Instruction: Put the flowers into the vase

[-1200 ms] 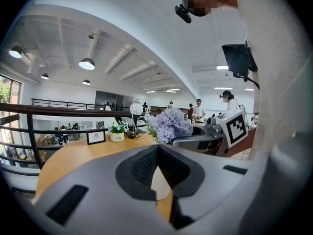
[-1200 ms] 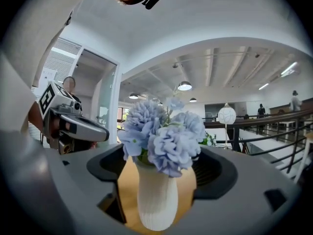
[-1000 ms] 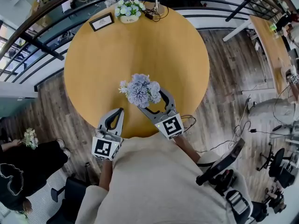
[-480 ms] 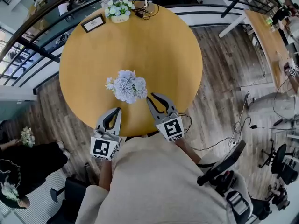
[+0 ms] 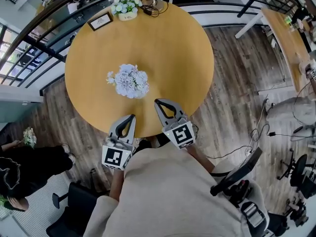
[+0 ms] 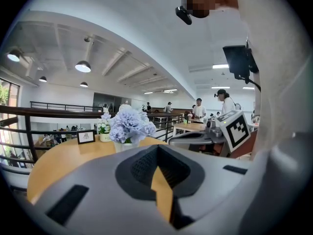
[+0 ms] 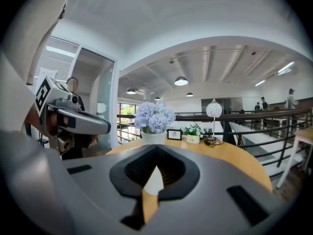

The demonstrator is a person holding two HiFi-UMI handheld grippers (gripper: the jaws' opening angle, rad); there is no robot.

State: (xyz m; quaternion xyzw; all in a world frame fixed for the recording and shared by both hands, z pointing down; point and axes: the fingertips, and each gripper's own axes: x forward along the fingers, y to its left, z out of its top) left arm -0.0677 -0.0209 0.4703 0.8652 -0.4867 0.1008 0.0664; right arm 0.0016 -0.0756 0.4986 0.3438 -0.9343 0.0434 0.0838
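1. Left gripper (image 5: 132, 117) over the table's (image 5: 173, 48) near edge, jaws together, nothing in them.
2. Right gripper (image 5: 157, 102) just beside it, a bit further in. Its jaws have just been closing and the tips now meet, nothing between them.
3. Flowers (image 5: 128, 80) stand upright in the white vase (image 7: 153, 137) mid-table, clear of both grippers.
4. Far edge: frame (image 5: 100, 21), small flower pot (image 5: 127, 15), lamp (image 7: 213, 110).
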